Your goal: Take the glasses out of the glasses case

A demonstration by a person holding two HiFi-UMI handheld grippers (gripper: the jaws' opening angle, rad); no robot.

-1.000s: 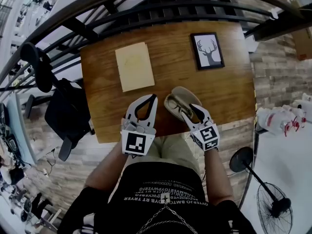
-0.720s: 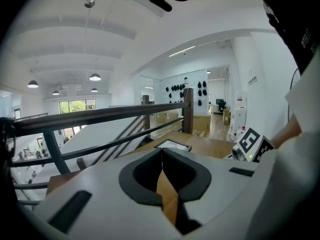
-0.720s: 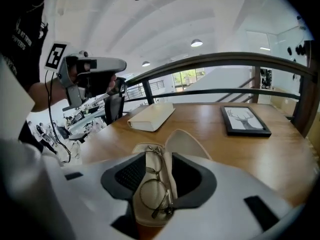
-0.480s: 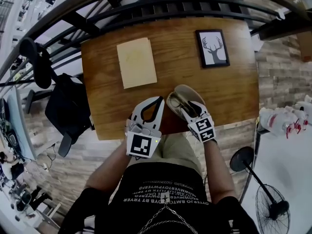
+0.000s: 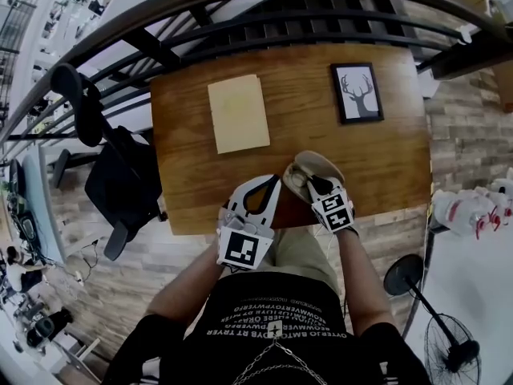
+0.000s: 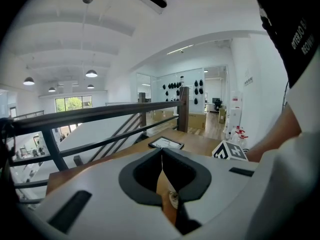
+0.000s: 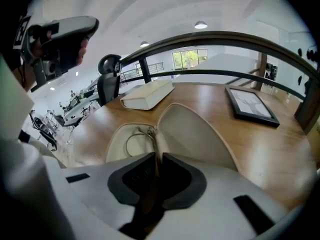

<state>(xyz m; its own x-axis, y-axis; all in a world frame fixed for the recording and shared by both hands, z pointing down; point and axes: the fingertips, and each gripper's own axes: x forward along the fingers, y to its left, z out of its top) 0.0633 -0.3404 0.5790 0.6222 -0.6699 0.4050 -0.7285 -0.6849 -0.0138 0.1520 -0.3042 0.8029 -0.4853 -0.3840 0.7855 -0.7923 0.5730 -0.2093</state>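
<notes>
The grasping step was judged to be in hand: the glasses (image 7: 149,131) had not yet been lifted and were seen lying in the left half of the open case (image 7: 197,134). The case was set near the table's (image 5: 192,151) near edge, with its lid tilted up to the right. The right gripper (image 7: 156,156) was pointed steeply down into the case. Its jaws were closing and stood almost together, with a thin part of the wire frame caught between the pads just below the bridge; one lens rim was left showing beyond the tips. The left gripper (image 5: 275,181) was held just beside the case, on its left, above the table edge. Its jaws were brought fully together and nothing was gripped, bare wood alone being seen through the gap behind the tips. A picture (image 5: 357,92) and a tan book (image 5: 238,113) were seen farther back on the table, well apart from the work. For the next move, a firm hold on the thin wire would be needed first, and then a slow lift straight out of the shell, so that the arms would not be snagged on the rim or the lid. It was judged that the case might be dragged up with the glasses. It could be steadied by the closed left gripper pressed on its edge.
</notes>
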